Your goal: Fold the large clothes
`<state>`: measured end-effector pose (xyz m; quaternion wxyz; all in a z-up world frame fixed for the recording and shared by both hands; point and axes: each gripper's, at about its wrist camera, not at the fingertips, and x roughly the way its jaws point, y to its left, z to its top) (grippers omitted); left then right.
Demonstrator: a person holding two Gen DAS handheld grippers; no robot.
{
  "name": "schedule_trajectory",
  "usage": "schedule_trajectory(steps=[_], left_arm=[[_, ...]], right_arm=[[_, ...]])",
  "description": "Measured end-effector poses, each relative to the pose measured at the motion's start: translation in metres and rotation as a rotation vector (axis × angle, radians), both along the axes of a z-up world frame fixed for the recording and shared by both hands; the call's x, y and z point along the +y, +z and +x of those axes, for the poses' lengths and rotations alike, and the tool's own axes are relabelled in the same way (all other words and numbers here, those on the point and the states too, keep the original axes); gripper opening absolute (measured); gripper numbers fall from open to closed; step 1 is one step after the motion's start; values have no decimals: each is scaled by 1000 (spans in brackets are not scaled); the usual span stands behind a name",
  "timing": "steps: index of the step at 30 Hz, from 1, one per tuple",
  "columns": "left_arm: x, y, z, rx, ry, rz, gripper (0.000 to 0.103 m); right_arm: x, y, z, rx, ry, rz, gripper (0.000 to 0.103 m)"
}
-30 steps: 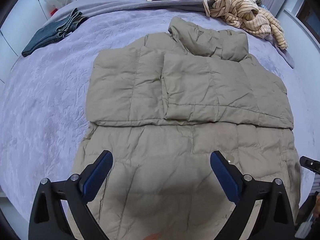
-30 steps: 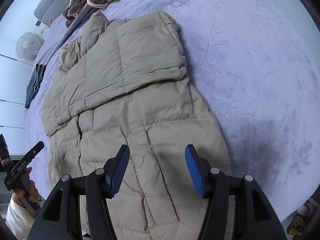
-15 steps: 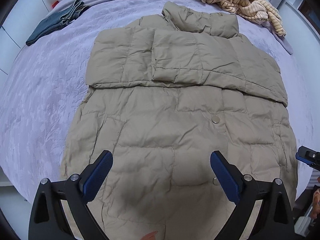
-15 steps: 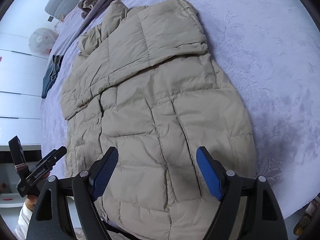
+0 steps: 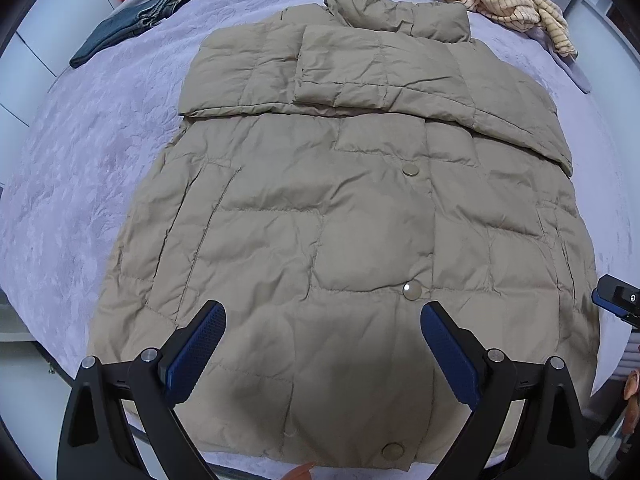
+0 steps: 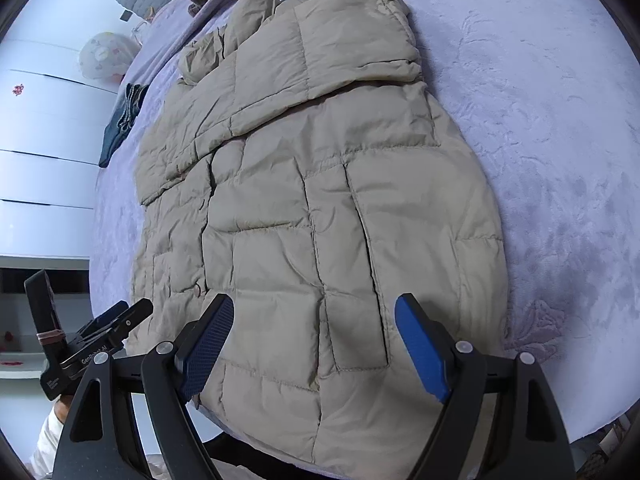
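Two tools over jacket (image 5: 320,208) hem, both apart, empty: left tool (image 5: 322,354) mid-hem, right tool (image 6: 314,354), just widened, nearer right edge. Jacket's long axis runs away toward collar.

A large khaki quilted puffer jacket (image 5: 340,216) lies flat, front side up, on the bed, its hem toward the near edge and its collar toward the far side. Both sleeves are folded across the chest, one overlapping the other, forming a band across the upper body. The stand-up collar is rumpled at the far end. Round snap buttons run down the front placket, three showing in the left wrist view. A slanted pocket seam marks each lower side. In the right wrist view the jacket (image 6: 320,200) stretches away diagonally, its hem hanging slightly over the bed's near edge.
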<state>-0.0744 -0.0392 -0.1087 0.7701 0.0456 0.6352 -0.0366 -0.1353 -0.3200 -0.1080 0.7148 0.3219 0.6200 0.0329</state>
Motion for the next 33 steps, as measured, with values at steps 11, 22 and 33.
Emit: schedule_trajectory(steps=[11, 22, 33], left_arm=[[42, -12, -30, 14, -49, -29, 99], [118, -17, -64, 33, -19, -101, 99], [195, -27, -86, 92, 134, -278, 99]], right_arm=[[41, -1, -43, 5, -119, -42, 85], [57, 1, -110, 2, -328, -1, 85], [38, -16, -167, 58, -577, 52, 85]])
